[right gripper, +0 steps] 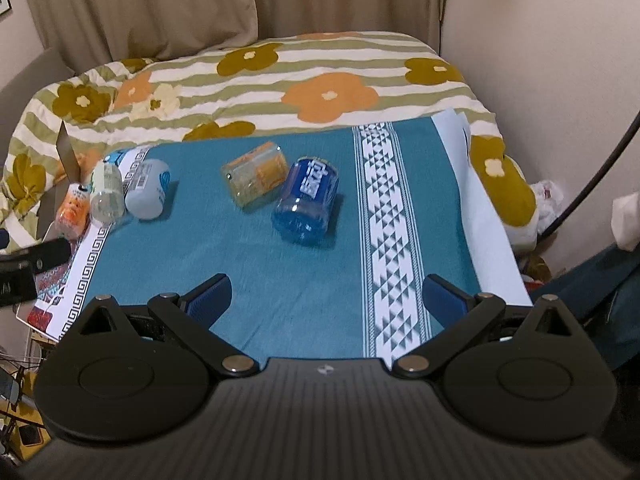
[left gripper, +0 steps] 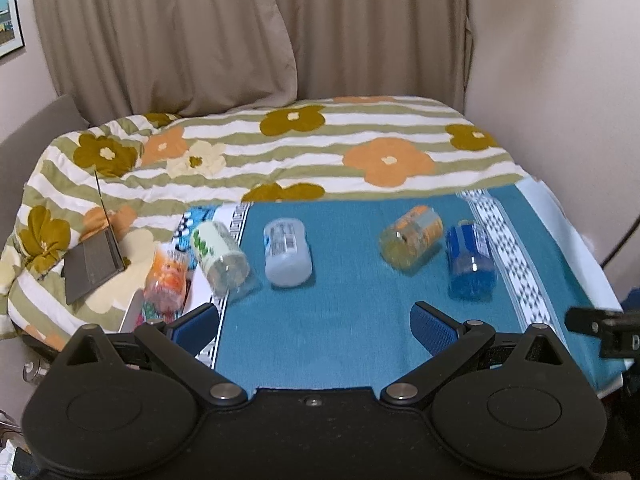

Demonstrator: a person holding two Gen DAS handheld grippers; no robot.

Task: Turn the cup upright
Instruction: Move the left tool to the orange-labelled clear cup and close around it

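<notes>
Several clear plastic cups lie on their sides on a teal cloth [left gripper: 340, 320]. A blue cup [left gripper: 470, 260] [right gripper: 308, 202] lies at the right, an orange-yellow cup [left gripper: 412, 240] [right gripper: 256, 178] beside it, a pale blue-white cup [left gripper: 286, 254] [right gripper: 148, 194] in the middle, a green-labelled cup [left gripper: 220, 258] [right gripper: 106, 194] and an orange-pink cup [left gripper: 166, 280] [right gripper: 72, 212] at the left. My left gripper [left gripper: 316, 320] is open and empty, near the cloth's front. My right gripper [right gripper: 326, 296] is open and empty, in front of the blue cup.
A flowered striped quilt [left gripper: 280, 140] covers the bed behind the cloth. A grey card-like object [left gripper: 94, 264] lies on the quilt at the left. Beige curtains [left gripper: 180, 40] and a wall [left gripper: 560, 80] stand behind. A dark cable [right gripper: 592, 180] hangs at the right.
</notes>
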